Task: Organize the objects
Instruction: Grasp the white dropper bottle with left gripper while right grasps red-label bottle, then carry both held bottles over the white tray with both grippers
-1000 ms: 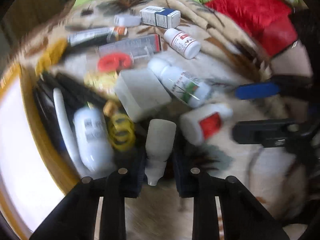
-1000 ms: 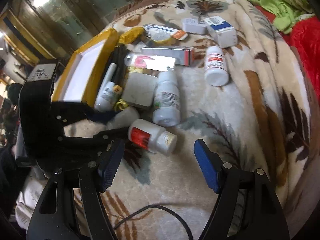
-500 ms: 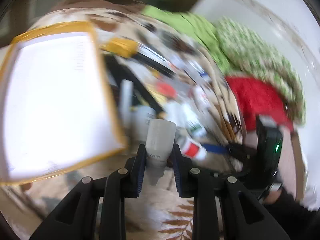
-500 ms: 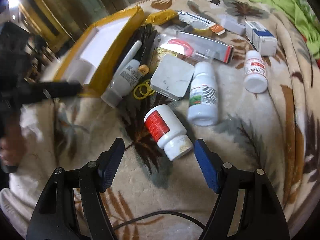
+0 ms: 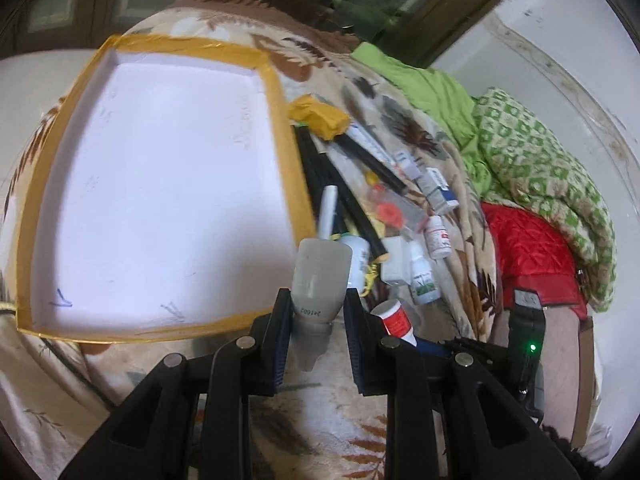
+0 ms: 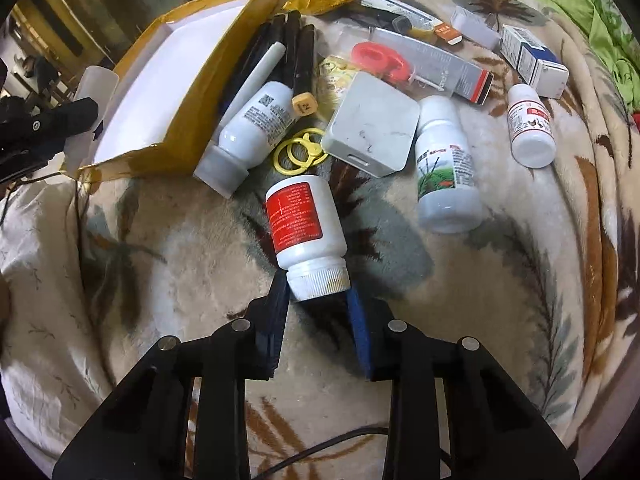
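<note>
The left gripper (image 5: 316, 336) clamps a small translucent bottle (image 5: 320, 276) by its neck, poised just beside the gold-rimmed tray (image 5: 280, 92); the right gripper (image 6: 316, 292) pinches the red-labelled bottle (image 6: 304, 220)'s cap on the bed blanket (image 6: 160, 280), seemingly for lifting.

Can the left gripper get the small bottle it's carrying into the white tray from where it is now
Probably yes. The left gripper holds the small bottle near the white tray, whose floor looks bare, with nothing between them; the clutter lies outside the tray's far side.
</note>
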The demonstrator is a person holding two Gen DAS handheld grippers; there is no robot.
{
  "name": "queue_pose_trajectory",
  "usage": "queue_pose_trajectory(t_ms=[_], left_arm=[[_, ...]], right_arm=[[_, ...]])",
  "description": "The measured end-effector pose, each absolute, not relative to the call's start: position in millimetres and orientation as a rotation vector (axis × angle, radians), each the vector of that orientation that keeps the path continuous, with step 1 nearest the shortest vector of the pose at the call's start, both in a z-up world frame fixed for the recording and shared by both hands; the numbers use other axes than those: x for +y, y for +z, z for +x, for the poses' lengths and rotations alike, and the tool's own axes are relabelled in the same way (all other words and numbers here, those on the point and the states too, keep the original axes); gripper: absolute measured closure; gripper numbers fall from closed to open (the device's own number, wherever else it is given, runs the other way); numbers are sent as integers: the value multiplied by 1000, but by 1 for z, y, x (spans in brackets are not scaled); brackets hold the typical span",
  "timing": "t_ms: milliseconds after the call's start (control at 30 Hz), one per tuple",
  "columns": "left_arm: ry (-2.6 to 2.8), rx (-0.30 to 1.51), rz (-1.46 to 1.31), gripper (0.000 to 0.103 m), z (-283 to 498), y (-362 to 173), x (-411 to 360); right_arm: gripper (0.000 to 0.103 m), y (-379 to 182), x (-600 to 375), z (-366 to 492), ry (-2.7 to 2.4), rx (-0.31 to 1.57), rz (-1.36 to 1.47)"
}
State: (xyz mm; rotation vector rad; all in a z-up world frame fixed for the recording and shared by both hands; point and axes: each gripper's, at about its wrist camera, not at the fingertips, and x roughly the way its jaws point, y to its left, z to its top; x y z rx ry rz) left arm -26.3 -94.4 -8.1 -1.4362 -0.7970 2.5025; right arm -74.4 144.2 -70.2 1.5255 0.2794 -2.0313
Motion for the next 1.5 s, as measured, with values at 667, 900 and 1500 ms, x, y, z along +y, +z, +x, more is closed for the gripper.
queue_pose_trajectory(t_ms=[667, 900, 1500], left_arm=[[2417, -1121, -1673, 78, -65, -55, -162], [2423, -1240, -1695, 78, -63, -67, -174], [2418, -1228, -1709, 78, -61, -67, -174]], right_arm=[[75, -14, 107, -62, -2047, 2, 1383], [75, -22, 25, -83, -1999, 65, 1363], [75, -53, -3, -67, -1946, 68, 1517]])
